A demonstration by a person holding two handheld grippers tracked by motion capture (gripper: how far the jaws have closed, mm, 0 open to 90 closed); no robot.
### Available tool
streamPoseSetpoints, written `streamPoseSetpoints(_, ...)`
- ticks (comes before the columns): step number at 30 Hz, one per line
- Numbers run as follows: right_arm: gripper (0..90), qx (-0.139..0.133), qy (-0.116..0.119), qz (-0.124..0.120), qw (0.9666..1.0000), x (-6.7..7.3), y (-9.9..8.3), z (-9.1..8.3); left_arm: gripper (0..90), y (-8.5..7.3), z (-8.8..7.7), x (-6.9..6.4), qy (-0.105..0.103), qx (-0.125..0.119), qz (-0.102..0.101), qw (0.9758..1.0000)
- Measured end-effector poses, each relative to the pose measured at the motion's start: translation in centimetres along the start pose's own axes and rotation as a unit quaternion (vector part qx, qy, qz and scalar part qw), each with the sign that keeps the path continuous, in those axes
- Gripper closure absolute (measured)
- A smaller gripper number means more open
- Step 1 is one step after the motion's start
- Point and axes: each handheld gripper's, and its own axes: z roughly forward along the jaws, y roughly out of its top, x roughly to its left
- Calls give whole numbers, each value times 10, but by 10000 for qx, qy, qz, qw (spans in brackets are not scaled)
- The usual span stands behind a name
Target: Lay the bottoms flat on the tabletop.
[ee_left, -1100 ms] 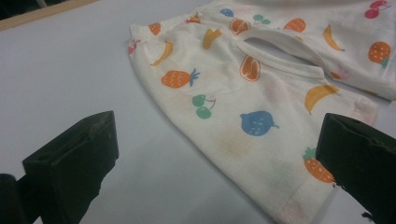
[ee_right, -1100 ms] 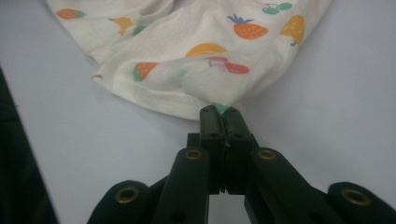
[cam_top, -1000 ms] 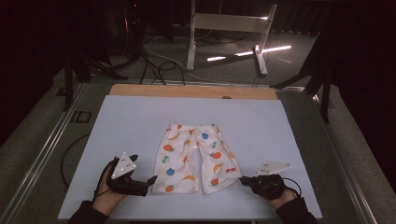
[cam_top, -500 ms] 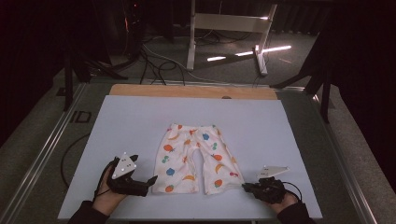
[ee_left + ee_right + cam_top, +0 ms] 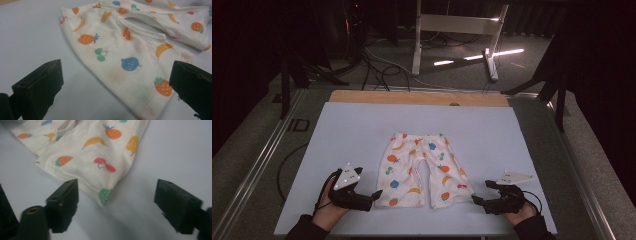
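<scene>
A pair of small white shorts (image 5: 421, 170) printed with coloured fruit lies flat on the pale sheet (image 5: 337, 140), waistband away from me. My left gripper (image 5: 374, 196) rests at the hem of the left leg. In the left gripper view its jaws (image 5: 117, 66) stand wide open, with the left leg (image 5: 130, 65) between them and untouched. My right gripper (image 5: 477, 200) sits at the right leg's hem corner. Its jaws (image 5: 117, 185) have just been opening, and the hem corner (image 5: 105, 195) lies loose between them, clear of both pads.
A wooden board (image 5: 417, 97) runs along the sheet's far edge. Metal table rails (image 5: 257, 165) flank both sides. Beyond the table stand a white frame (image 5: 457, 30) and floor cables (image 5: 377, 65). The sheet is bare to the left and right of the shorts.
The right gripper has drawn back slightly toward the near edge and now sits just off the right leg's hem. The left gripper has stayed put.
</scene>
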Motion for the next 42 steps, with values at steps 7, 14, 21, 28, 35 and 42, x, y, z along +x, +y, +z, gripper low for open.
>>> streamPoseSetpoints(7, 159, -117, -120, -105, 9998, -7, 16, 6, 1, 12, 6, 3, -155, 71, 75, 9998)
streamPoseSetpoints(14, 151, -185, -163, -193, 9995, -15, 33, 19, 1, 26, 18, 12, -384, 217, 93, 9990)
streamPoseSetpoints(21, 151, -322, -285, -275, 9987, -25, 54, 32, 1, 41, 29, 29, -322, 263, 43, 9991)
streamPoseSetpoints(28, 146, -391, -336, -235, 9984, -35, 78, 48, 1, 56, 44, 49, -213, 239, 92, 9994)
streamPoseSetpoints(35, 146, -490, -312, -89, 9983, -42, 109, 67, 2, 75, 65, 67, -111, 356, 19, 9993)
streamPoseSetpoints(42, 141, -465, -371, 186, 9981, -50, 131, 95, 2, 89, 90, 79, -71, 562, -380, 9977)
